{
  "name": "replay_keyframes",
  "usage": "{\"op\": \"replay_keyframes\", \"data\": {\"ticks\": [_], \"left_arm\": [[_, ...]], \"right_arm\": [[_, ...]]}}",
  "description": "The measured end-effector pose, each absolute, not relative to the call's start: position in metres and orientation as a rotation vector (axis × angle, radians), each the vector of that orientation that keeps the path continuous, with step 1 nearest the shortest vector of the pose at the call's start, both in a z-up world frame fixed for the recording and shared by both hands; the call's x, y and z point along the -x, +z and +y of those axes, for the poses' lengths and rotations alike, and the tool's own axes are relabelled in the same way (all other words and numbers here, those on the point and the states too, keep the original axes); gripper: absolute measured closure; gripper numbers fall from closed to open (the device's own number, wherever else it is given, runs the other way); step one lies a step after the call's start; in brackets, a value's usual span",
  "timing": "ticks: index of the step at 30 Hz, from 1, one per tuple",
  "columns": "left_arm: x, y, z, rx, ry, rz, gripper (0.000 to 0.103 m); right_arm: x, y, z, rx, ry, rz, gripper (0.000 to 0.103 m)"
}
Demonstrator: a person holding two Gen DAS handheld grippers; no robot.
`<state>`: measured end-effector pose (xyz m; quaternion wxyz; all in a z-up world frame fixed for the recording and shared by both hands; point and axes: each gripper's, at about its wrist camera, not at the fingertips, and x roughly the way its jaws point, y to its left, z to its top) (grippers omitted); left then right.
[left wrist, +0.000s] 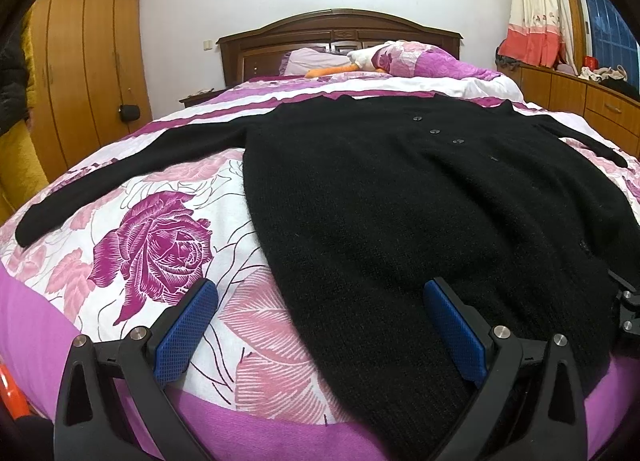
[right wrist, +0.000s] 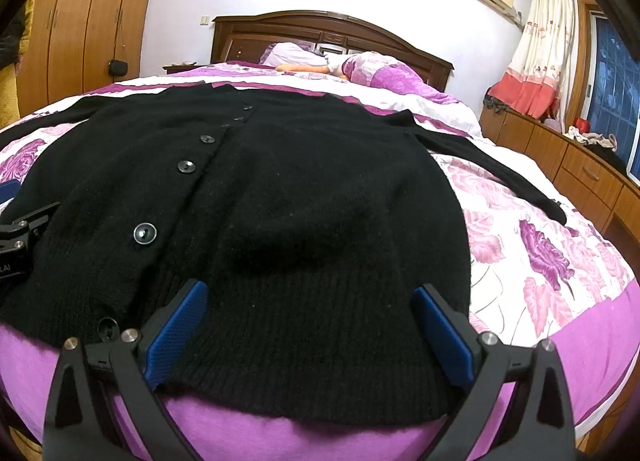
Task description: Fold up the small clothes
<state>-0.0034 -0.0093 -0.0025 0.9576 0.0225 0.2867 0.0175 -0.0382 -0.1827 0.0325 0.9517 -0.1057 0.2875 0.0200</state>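
In the left wrist view, a black cardigan (left wrist: 420,201) is seen spread flat on the floral bedspread (left wrist: 152,245), filling the centre and right of the frame, its long axis running from the ribbed hem at the bottom edge up toward the headboard (left wrist: 340,33) at upper centre. The left gripper (left wrist: 320,335) is held wide open with nothing between its blue pads; the hem's left corner lies between them, the right-hand pad over knit and the left-hand pad over bare bedspread. One sleeve (left wrist: 120,181) is stretched out toward the left edge of the frame — well apart from the fingers. A wardrobe (left wrist: 80,61) stands at upper left and a pillow (left wrist: 316,59) lies by the headboard. In the right wrist view, the cardigan (right wrist: 300,201) again fills the centre, with its button row (right wrist: 186,166) running up the left of the frame and the other sleeve (right wrist: 500,173) trailing toward the right edge. The right gripper (right wrist: 310,335) is likewise spread open and empty, both pads over the ribbed hem at bottom centre — so each hem corner is judged nearer to its own side's gripper. The left gripper's body (right wrist: 20,233) shows at the left edge. A low cabinet (right wrist: 580,169) stands at right, and nothing lies on the garment to hinder a fold.
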Motion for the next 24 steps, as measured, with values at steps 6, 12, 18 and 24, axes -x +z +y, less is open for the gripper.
{"op": "replay_keyframes", "data": {"ticks": [6,12,18,24], "left_arm": [[0.0034,-0.0024,-0.0081,-0.041,0.038,0.585,0.002],[0.0038,-0.0023,-0.006,-0.037,0.034,0.583,0.002],[0.0037,-0.0022,-0.0061,-0.036,0.033,0.582,0.002],[0.0039,-0.0021,-0.006,-0.034,0.033,0.581,0.002]], "right_arm": [[0.0361,0.0332,-0.1827,0.216,0.037,0.588,0.0],[0.0385,0.0319,-0.1814,0.228,0.022,0.573,0.0],[0.0406,0.0315,-0.1793,0.242,0.009,0.558,0.0],[0.0404,0.0316,-0.1802,0.24,0.012,0.56,0.0]]}}
